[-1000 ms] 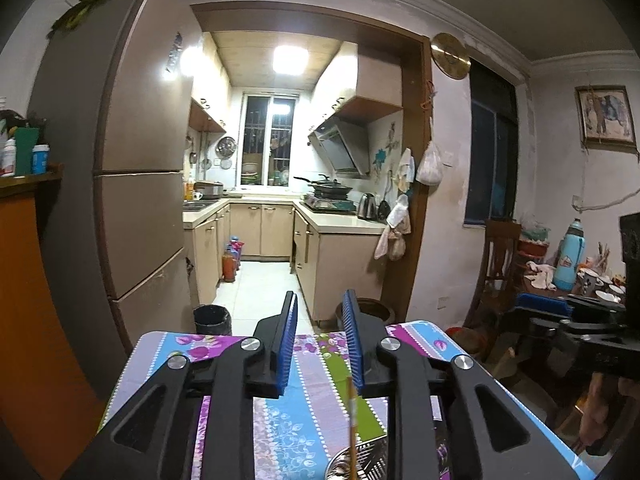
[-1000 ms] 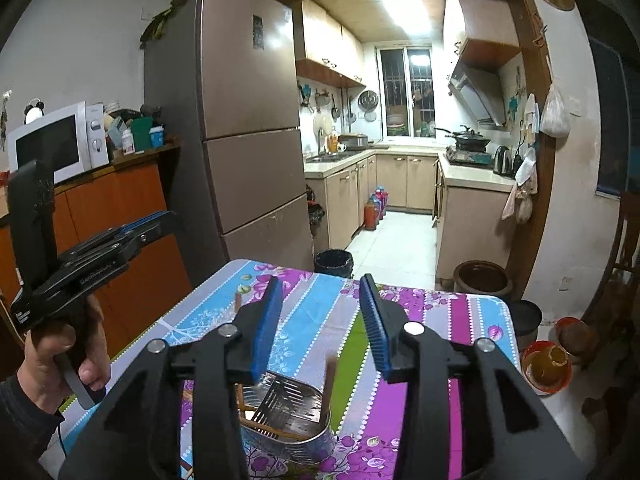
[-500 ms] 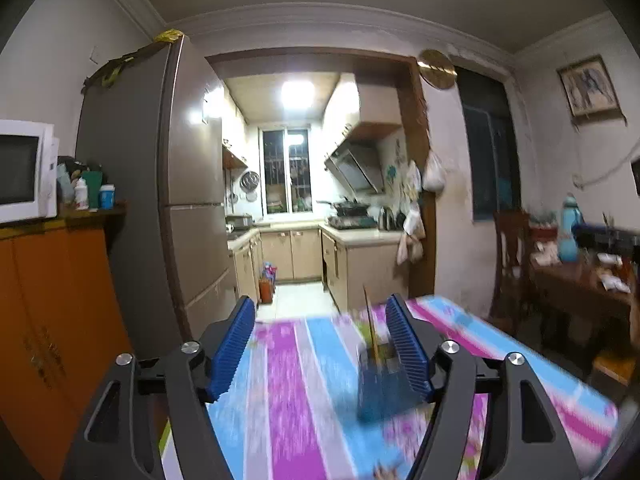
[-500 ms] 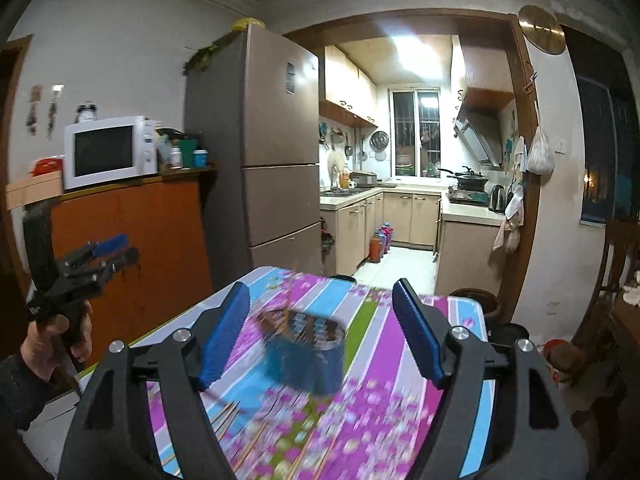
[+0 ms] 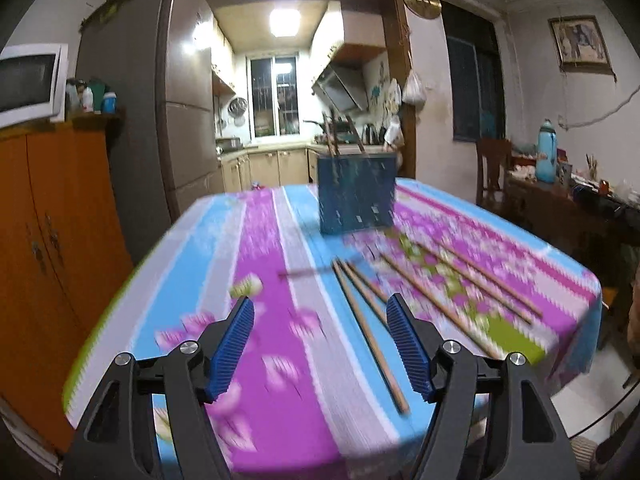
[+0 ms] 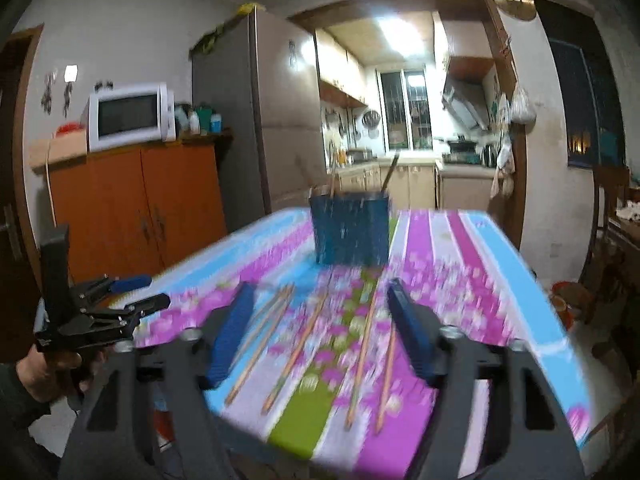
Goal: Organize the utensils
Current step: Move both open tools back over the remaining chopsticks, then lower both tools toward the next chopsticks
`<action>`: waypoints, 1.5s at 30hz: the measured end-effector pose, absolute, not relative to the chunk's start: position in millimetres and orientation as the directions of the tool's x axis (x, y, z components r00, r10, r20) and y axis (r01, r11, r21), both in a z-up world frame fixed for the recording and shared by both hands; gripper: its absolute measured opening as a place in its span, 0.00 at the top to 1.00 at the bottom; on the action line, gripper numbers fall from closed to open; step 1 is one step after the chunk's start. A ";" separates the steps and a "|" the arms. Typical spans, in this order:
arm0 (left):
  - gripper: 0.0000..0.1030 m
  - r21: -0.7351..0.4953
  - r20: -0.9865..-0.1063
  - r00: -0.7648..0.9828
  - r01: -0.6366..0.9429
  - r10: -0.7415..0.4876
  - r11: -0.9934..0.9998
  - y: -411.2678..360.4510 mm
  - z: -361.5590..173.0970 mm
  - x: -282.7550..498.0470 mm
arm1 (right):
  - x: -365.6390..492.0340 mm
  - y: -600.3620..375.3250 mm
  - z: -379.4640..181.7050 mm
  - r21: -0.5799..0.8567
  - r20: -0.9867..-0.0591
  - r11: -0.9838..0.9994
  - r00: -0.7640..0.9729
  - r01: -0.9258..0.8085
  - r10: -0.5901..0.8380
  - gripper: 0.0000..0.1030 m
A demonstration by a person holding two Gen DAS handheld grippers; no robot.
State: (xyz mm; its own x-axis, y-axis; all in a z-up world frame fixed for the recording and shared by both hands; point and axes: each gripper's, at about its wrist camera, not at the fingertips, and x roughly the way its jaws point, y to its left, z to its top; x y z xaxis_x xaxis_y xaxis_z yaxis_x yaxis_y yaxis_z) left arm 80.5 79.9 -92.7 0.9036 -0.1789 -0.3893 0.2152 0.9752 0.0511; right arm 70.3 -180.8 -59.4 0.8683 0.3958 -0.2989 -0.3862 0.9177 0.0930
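No text, label or number is legible anywhere.

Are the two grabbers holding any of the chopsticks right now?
No, nothing is held. The left gripper and right gripper both have open jaws, and the chopsticks lie loose on the table.

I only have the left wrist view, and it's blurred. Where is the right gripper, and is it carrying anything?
Observer: The right gripper is open and empty. Loose chopsticks lie on the table ahead of its jaws.
Operator: How does my left gripper look from that side?
Observer: In the right wrist view, the left gripper is held in a hand beside the table's left edge, clear of the chopsticks.
Operator: Anything on the floor to the right?
Observer: An orange bowl sits on the floor beyond the table's right side.
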 end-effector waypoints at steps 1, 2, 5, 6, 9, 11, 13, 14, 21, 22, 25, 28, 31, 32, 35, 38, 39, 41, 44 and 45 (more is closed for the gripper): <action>0.32 0.035 -0.400 0.896 0.225 -0.192 0.974 77.8 -101.9 76.7 | 68.9 -175.0 -68.5 0.089 -0.318 0.916 0.860 -0.392 0.399 0.52; 0.33 0.034 -0.404 0.893 0.232 -0.199 0.972 74.0 -106.9 74.9 | 66.9 -166.0 -81.4 0.075 -0.344 0.914 0.850 -0.399 0.399 0.61; 0.46 0.042 -0.429 0.875 0.268 -0.225 0.962 59.7 -127.0 66.6 | 65.2 -148.8 -108.8 0.081 -0.407 0.903 0.813 -0.421 0.416 0.73; 0.48 0.044 -0.432 0.871 0.279 -0.234 0.959 56.2 -132.7 63.6 | 64.2 -145.2 -114.2 0.076 -0.416 0.903 0.809 -0.423 0.414 0.74; 0.51 0.045 -0.447 0.862 0.290 -0.240 0.956 48.5 -145.6 61.8 | 61.1 -128.4 -132.2 0.057 -0.439 0.900 0.799 -0.432 0.411 0.75; 0.53 0.041 -0.454 0.859 0.286 -0.237 0.957 47.2 -152.8 62.0 | 62.8 -122.4 -140.0 0.056 -0.450 0.902 0.795 -0.429 0.406 0.77; 0.57 0.041 -0.454 0.860 0.280 -0.232 0.959 46.2 -155.1 63.4 | 65.0 -119.4 -147.2 0.062 -0.461 0.902 0.790 -0.426 0.405 0.79; 0.58 0.045 -0.455 0.861 0.276 -0.226 0.960 45.5 -157.2 63.8 | 63.8 -120.1 -150.9 0.059 -0.462 0.904 0.791 -0.423 0.400 0.80; 0.68 0.054 -0.451 0.864 0.274 -0.221 0.960 40.8 -160.7 66.4 | 67.0 -114.1 -157.9 0.048 -0.470 0.914 0.798 -0.402 0.376 0.81; 0.69 0.054 -0.450 0.865 0.275 -0.222 0.960 40.6 -161.0 67.2 | 67.4 -113.8 -158.3 0.048 -0.469 0.916 0.801 -0.398 0.372 0.82; 0.73 0.059 -0.448 0.867 0.274 -0.220 0.960 40.1 -163.1 69.1 | 71.3 -113.0 -160.0 0.047 -0.469 0.922 0.807 -0.384 0.360 0.83; 0.75 0.060 -0.442 0.870 0.271 -0.218 0.961 40.0 -164.6 69.8 | 73.6 -110.6 -162.5 0.050 -0.470 0.926 0.810 -0.374 0.352 0.85; 0.77 0.066 -0.434 0.875 0.268 -0.215 0.961 38.1 -165.1 69.0 | 75.7 -108.7 -161.9 0.045 -0.465 0.929 0.816 -0.367 0.344 0.86; 0.78 0.066 -0.432 0.876 0.269 -0.215 0.961 37.5 -165.5 68.5 | 76.6 -107.9 -161.7 0.045 -0.464 0.930 0.817 -0.365 0.343 0.86; 0.86 0.071 -0.426 0.881 0.260 -0.207 0.963 37.8 -166.3 68.4 | 77.6 -108.1 -161.9 0.041 -0.460 0.934 0.823 -0.355 0.334 0.87; 0.88 0.065 -0.425 0.882 0.254 -0.203 0.965 40.5 -166.4 69.4 | 77.5 -110.5 -162.1 0.047 -0.458 0.938 0.827 -0.344 0.326 0.88; 0.88 0.063 -0.424 0.883 0.251 -0.202 0.966 41.5 -166.5 70.1 | 77.6 -111.6 -162.3 0.053 -0.457 0.939 0.828 -0.340 0.325 0.88; 0.88 0.062 -0.421 0.884 0.250 -0.202 0.966 41.4 -166.9 70.8 | 78.4 -111.1 -162.2 0.056 -0.457 0.938 0.826 -0.342 0.328 0.88; 0.88 0.062 -0.413 0.889 0.245 -0.198 0.968 40.5 -167.9 70.1 | 77.9 -107.9 -162.6 0.055 -0.453 0.937 0.827 -0.345 0.332 0.88; 0.88 0.063 -0.410 0.890 0.244 -0.198 0.968 40.4 -168.0 70.0 | 77.8 -106.8 -162.7 0.052 -0.451 0.937 0.829 -0.345 0.330 0.88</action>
